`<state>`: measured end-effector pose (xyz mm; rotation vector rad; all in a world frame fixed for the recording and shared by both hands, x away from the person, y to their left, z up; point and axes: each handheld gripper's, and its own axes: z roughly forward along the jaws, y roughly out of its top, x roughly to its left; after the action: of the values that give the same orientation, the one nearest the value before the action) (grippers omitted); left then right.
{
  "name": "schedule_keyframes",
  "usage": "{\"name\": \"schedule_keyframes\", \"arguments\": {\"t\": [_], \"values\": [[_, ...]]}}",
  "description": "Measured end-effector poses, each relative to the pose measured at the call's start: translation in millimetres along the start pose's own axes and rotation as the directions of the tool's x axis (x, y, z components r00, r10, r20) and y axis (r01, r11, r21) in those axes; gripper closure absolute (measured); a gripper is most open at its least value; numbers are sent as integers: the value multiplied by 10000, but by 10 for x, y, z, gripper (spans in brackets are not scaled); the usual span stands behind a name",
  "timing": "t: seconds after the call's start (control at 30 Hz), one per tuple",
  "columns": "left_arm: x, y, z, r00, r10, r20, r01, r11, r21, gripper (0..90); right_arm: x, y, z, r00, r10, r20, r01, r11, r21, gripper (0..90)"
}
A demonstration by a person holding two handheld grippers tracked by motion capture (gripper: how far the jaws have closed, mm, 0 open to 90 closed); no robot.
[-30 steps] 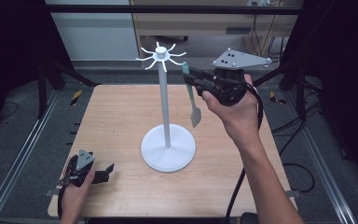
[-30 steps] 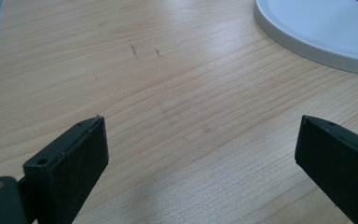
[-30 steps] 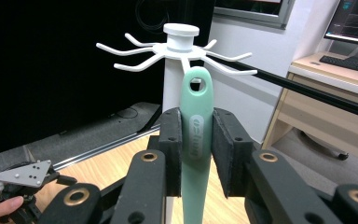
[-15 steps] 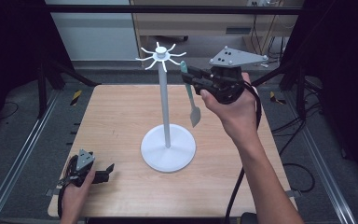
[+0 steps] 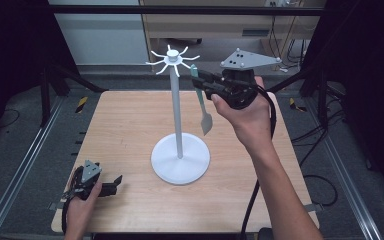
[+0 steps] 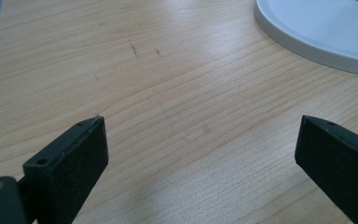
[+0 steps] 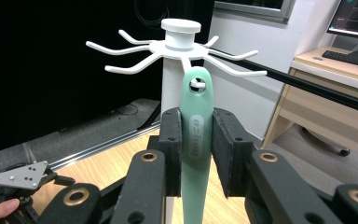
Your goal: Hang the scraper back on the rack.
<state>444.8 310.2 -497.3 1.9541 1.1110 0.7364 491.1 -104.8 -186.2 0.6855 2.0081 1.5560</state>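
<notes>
A white stand with a round base and a crown of hooks rises from the middle of the wooden table. My right gripper is level with the hooks, shut on the handle of a green spatula that hangs blade down. In the right gripper view the pads press both sides of the spatula handle, and a hook tip sits in the handle's hole. My left gripper rests on the table at the front left, open, with bare wood between its jaws.
The stand's base lies just right of and beyond the left gripper. Metal rails run along both sides of the table. Black frame posts and a wooden cabinet stand behind the far edge.
</notes>
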Motion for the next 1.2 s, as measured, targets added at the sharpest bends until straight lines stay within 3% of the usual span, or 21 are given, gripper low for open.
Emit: {"name": "schedule_keyframes", "arguments": {"t": [0.8, 1.2], "values": [[2, -1, -1, 10000, 33, 9, -33, 10000, 63, 21, 30, 0, 120, 9999, 97, -125, -99, 9999, -111, 742], [4, -1, 0, 10000, 13, -4, -13, 10000, 67, 21, 16, -16, 81, 9999, 69, -110, -70, 9999, -85, 740]]}}
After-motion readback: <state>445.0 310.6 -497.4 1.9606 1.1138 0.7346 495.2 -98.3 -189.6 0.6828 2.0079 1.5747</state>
